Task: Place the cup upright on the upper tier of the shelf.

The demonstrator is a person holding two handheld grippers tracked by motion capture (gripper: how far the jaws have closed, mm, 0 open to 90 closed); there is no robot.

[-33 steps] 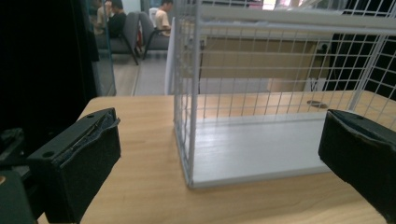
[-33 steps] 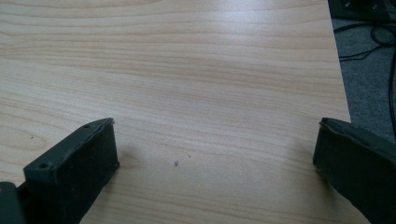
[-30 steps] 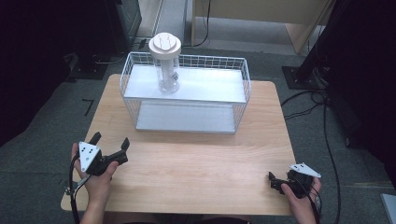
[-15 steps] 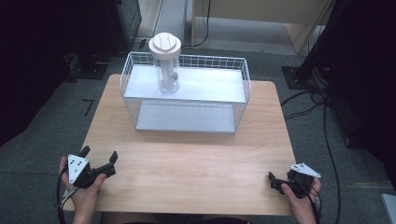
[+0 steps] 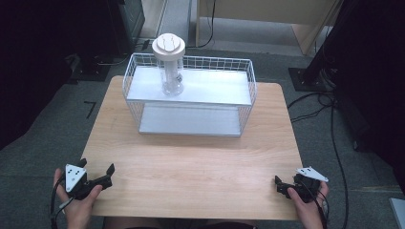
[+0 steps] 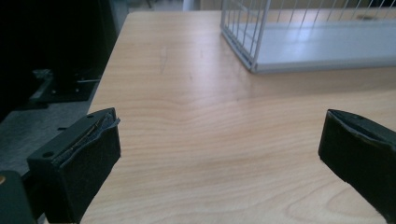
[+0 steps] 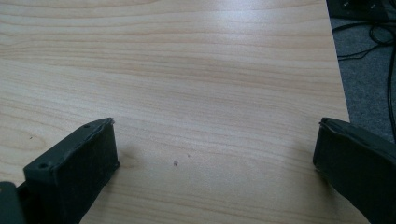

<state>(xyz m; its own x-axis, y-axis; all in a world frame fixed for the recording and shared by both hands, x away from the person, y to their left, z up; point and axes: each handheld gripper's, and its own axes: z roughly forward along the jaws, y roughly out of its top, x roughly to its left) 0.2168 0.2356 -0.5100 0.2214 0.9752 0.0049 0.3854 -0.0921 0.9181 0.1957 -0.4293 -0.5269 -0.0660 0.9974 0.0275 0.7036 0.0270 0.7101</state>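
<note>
- the left gripper (image 5: 98, 171) sits at the near left corner of the wooden table (image 5: 191, 167), held in the person's left hand (image 5: 76, 205); its jaws are spread wide with nothing between them
- in the left gripper view the two black jaws stand far apart over bare wood, with the corner of the white wire basket (image 6: 252, 42) ahead and to the right
- the right gripper (image 5: 282, 186) rests at the near right corner of the table, in the right hand (image 5: 308, 207); in the right gripper view its jaws are likewise wide apart, low over the tabletop, empty
- the wire basket (image 5: 248, 90) stands at the far middle of the table, well apart from both grippers
- a clear bottle with a broad cream cap (image 5: 168, 46) stands upright on the basket's upper shelf (image 5: 215, 88), toward its left end
- the lower shelf (image 5: 191, 121) lies under it
</note>
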